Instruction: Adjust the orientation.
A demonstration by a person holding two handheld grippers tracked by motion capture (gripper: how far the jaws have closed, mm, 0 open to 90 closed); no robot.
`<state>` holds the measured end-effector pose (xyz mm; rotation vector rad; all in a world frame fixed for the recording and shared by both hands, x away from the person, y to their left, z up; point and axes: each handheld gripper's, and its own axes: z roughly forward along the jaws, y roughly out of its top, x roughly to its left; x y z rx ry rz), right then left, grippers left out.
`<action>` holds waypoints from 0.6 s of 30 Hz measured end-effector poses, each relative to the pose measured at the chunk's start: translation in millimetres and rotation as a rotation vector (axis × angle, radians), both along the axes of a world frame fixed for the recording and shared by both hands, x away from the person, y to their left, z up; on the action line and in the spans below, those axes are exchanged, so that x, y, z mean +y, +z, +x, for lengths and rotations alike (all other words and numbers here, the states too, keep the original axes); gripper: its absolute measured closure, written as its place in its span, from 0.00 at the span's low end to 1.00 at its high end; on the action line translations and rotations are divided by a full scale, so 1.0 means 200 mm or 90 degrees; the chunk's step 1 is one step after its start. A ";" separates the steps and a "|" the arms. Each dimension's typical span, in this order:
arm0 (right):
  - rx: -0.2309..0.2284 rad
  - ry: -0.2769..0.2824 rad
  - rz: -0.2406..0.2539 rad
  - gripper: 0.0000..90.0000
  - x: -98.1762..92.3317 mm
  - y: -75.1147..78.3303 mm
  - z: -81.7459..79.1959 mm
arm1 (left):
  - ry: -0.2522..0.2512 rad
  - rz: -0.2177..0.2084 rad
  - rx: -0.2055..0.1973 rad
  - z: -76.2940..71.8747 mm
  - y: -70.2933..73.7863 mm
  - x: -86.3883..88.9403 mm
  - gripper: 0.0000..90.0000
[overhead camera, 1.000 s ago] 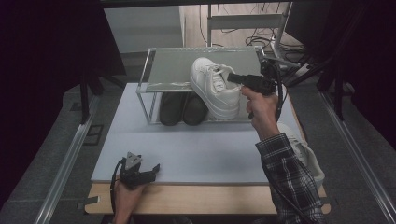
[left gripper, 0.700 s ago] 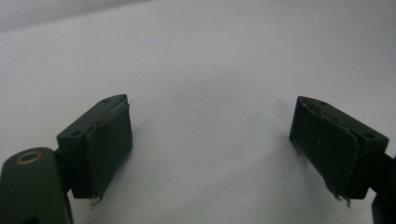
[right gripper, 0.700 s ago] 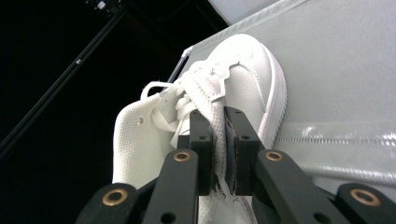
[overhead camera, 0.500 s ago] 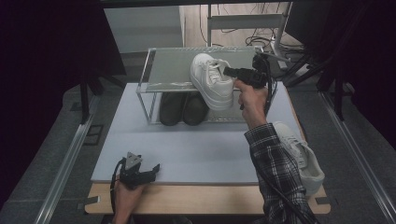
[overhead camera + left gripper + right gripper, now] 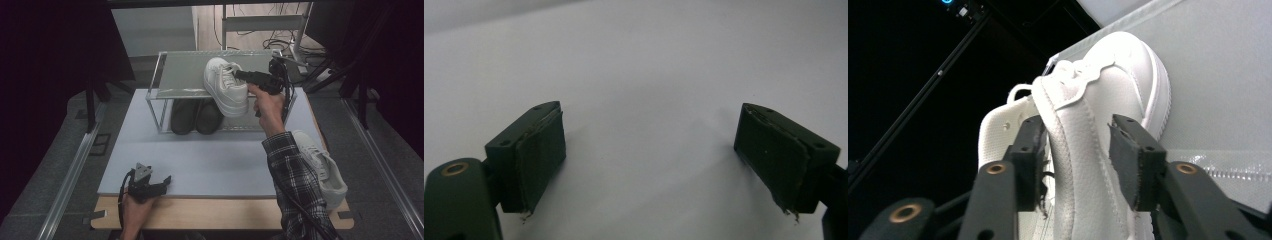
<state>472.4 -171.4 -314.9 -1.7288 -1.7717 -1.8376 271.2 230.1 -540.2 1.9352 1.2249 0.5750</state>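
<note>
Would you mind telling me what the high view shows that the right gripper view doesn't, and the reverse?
High view: two black shoes under the rack, a second white shoe beside the person's sleeve, and the left claw resting open. Right gripper view: the right claw has just been opening, its jaws astride the white shoe's heel wall. Both show the white shoe on the rack top.

Sneaker up on the rack top – pair of shoes underneath, another sneaker off the table's right.
</note>
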 end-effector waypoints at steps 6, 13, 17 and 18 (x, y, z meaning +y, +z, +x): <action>-0.030 0.001 -0.020 0.61 -0.05 0.06 -0.04 | 0.000 0.000 0.000 0.00 0.00 0.00 0.14; -0.046 0.004 -0.029 0.63 -0.16 0.10 -0.12 | 0.000 0.000 0.000 0.00 0.00 0.00 0.14; -0.065 0.014 -0.040 0.68 -0.21 0.10 -0.18 | 0.000 0.001 0.000 0.00 0.00 0.00 0.14; -0.067 0.023 -0.034 0.68 -0.21 0.10 -0.19 | 0.000 0.001 0.000 0.00 0.00 0.00 0.14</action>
